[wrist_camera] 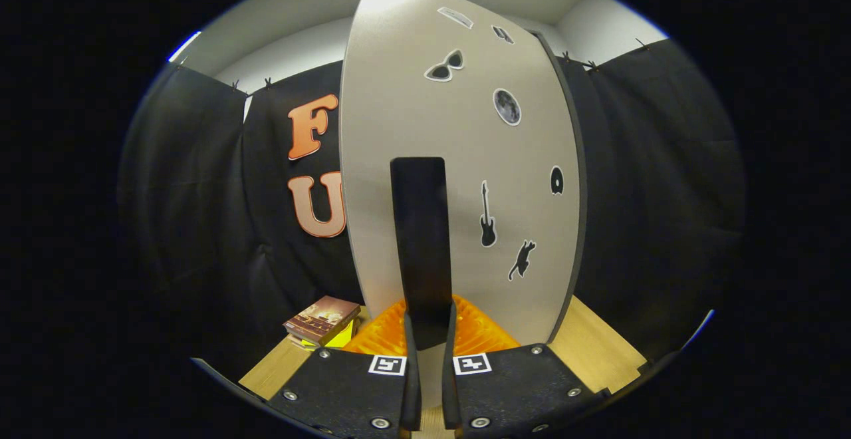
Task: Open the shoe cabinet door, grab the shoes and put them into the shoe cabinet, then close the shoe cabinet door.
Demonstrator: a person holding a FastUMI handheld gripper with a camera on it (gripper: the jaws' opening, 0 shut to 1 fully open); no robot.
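- Gripper point(431, 332) is clenched on the handle point(420, 239) of the door point(459, 159).
- Step, as judged: working the door by its handle.
- Next: swing it steadily without slipping.
- Books point(322, 320) lie left of the door.

Your tongs point(426, 332) point straight ahead, level, their two fingers point(410, 359) drawn close together with only a narrow gap. Both fingers press on the tall black upright handle point(419, 239) that stands between them.
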